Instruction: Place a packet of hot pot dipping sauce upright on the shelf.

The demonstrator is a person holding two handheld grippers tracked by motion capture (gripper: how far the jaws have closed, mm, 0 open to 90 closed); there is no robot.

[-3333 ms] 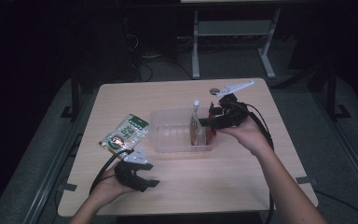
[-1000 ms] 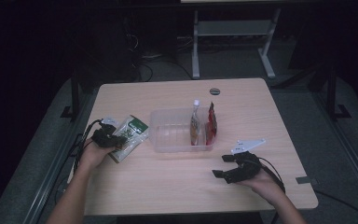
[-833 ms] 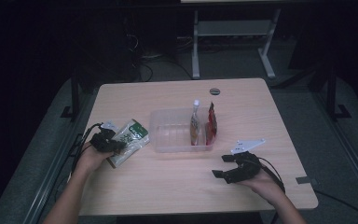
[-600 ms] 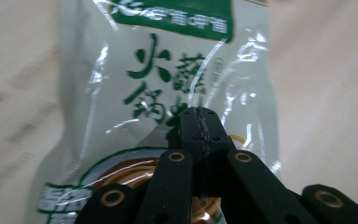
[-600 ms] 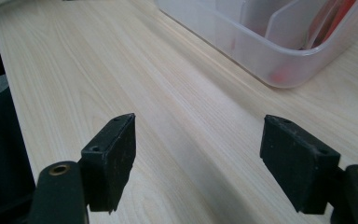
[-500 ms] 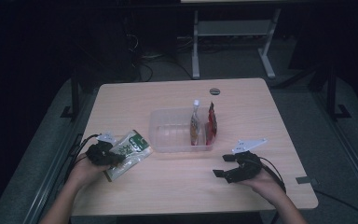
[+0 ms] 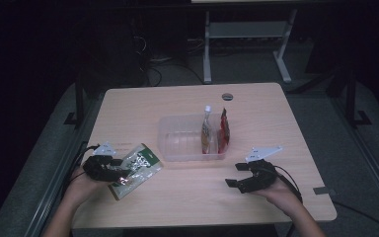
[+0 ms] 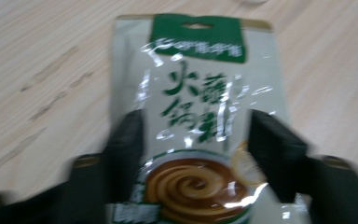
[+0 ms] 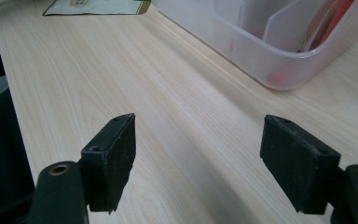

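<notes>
High view: green-and-white sauce pouch (image 7: 135,169) flat on the tabletop (image 7: 187,197) near the left edge, with the left gripper (image 7: 109,169) at its near end. Clear plastic bin (image 7: 190,138) mid-table, two sachets (image 7: 215,131) upright in its right end, left part free, probably room for the pouch. Right gripper (image 7: 249,180) resting near the front right corner, well apart from the bin, out of the way. Bare wood between pouch and bin.

Left gripper view: fingers (image 8: 126,140) having just been opening, now wide on either side of the pouch (image 8: 200,116), not pressing it; picture blurred.

Right gripper view: fingers (image 9: 116,154) spread wide, holding nothing, over bare wood; bin (image 9: 261,51) ahead, pouch (image 9: 98,6) corner beyond.
</notes>
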